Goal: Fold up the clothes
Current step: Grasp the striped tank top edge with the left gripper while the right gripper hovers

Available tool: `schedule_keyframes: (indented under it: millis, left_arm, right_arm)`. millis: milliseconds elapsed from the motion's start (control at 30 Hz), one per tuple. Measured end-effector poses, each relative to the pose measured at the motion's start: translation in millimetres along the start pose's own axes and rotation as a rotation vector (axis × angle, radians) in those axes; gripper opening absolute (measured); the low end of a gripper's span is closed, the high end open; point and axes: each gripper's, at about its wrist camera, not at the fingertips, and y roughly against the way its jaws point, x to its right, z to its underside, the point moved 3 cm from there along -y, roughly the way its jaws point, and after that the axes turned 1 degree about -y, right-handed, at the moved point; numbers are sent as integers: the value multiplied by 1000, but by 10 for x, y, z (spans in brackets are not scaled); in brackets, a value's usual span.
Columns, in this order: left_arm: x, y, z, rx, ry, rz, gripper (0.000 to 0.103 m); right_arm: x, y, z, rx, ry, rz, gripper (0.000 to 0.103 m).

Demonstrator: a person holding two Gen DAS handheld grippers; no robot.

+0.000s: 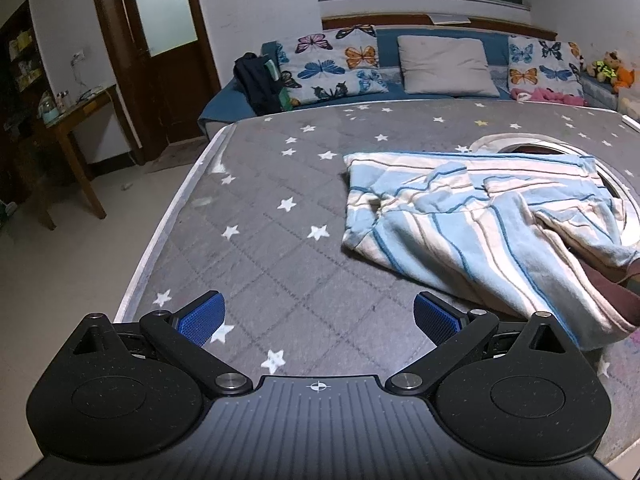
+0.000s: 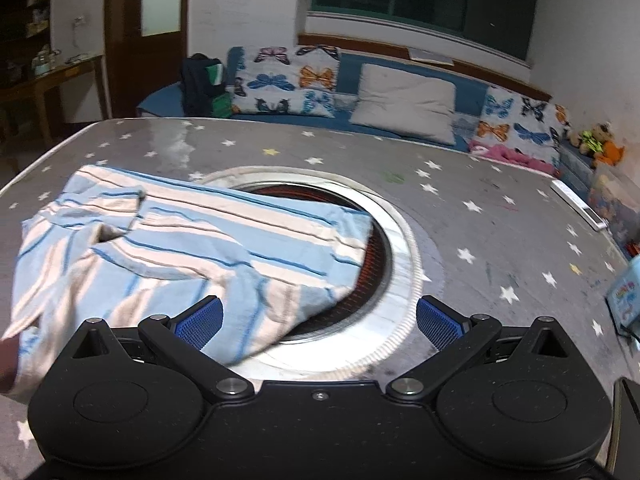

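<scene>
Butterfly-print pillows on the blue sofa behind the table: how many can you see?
2. One butterfly-print pillow lies at the sofa's left end beside the dark bag; the other lies at the right end, past the plain grey pillow. More may be hidden.

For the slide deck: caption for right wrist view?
Open right gripper above crumpled blue-and-white striped garment overlapping round metal-rimmed opening.
</scene>
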Motion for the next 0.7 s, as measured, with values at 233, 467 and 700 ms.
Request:
schedule_keyframes:
  millis: [233, 467, 700]
  left_arm:
    - [146, -50, -128, 0, -59, 20, 102]
    - [331, -259, -343, 13, -99, 110, 91]
    - [650, -432, -555, 31, -146, 232, 87]
  right_arm:
    - [-186, -8, -135, 12, 61, -26, 92]
    - [-866, 29, -137, -39, 124, -108, 75]
    - [-1275, -147, -282, -90, 167, -254, 56]
